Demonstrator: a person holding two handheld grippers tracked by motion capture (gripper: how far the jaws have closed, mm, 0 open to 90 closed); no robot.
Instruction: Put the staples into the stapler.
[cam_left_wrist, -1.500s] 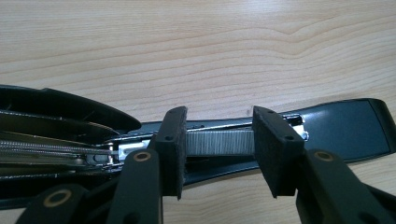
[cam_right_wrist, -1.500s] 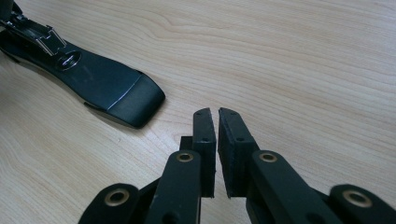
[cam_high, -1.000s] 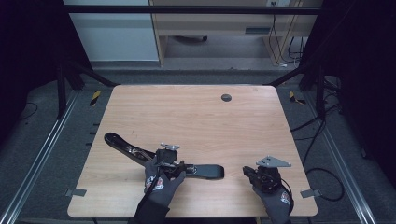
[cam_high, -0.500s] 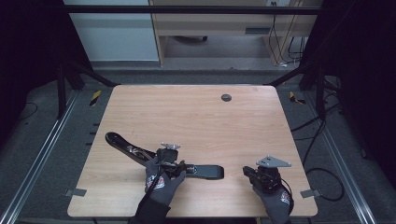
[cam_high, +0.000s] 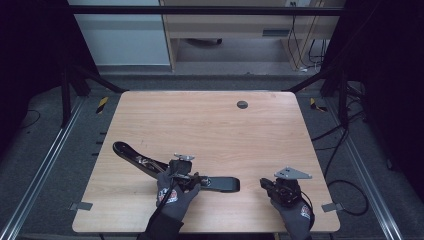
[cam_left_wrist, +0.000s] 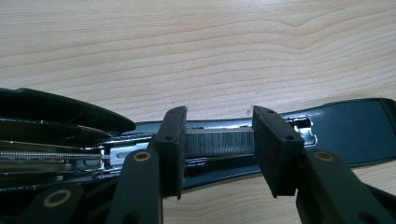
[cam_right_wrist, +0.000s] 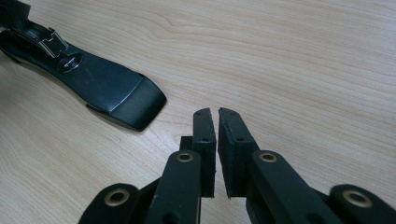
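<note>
My left claw (cam_left_wrist: 219, 149) pinches a strip of staples (cam_left_wrist: 218, 141) endwise, holding it along the magazine of the opened stapler (cam_high: 172, 170), which lies flat toward the near left of the table (cam_high: 210, 120). I grip it that way, I judge, so the strip lines up with the channel and can drop in. My right claw (cam_right_wrist: 217, 154), pressed together and empty, waits near right, just beyond the stapler's base tip, out of the way.
</note>
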